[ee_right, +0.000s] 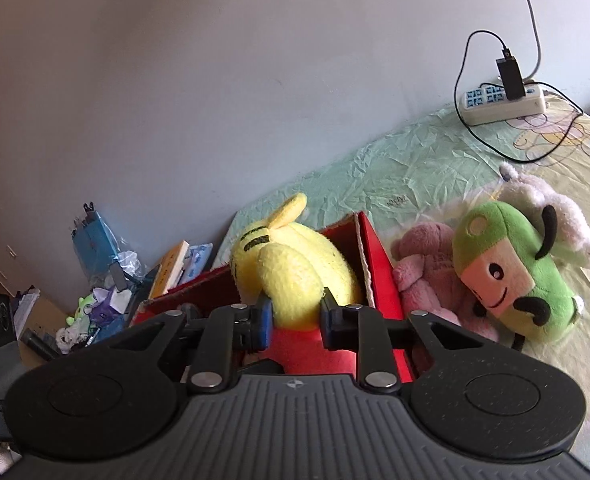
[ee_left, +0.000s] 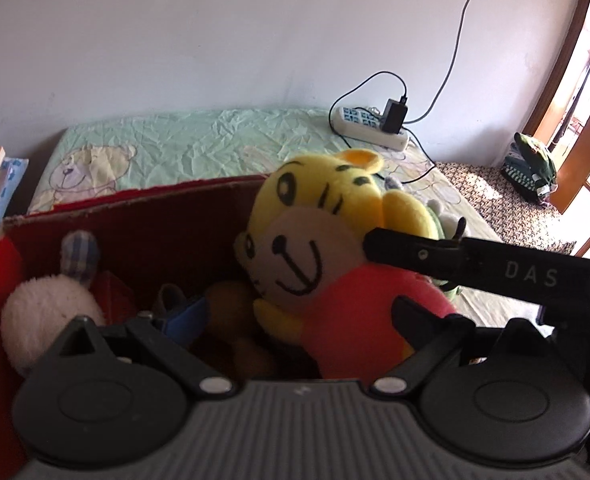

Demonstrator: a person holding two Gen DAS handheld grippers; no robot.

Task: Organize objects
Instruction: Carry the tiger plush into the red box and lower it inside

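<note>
A yellow tiger plush (ee_left: 307,236) in a red shirt hangs over the right end of a red cardboard box (ee_left: 135,208). My right gripper (ee_right: 295,318) is shut on it, blue pads pinching a yellow limb (ee_right: 291,280). One of its black fingers (ee_left: 415,254) crosses the left wrist view against the tiger's head. My left gripper (ee_left: 275,316) stands wide open over the box; the tiger's red body lies between its fingers without being squeezed. A white plush with a plaid ear (ee_left: 43,320) and a brown plush (ee_left: 231,312) lie inside the box.
On the bed sheet right of the box (ee_right: 379,264) lie a pink plush (ee_right: 427,272), a green plush (ee_right: 511,276) and a pale plush (ee_right: 547,208). A power strip (ee_right: 503,104) with cables sits by the wall. Books (ee_right: 171,268) and clutter lie left of the box.
</note>
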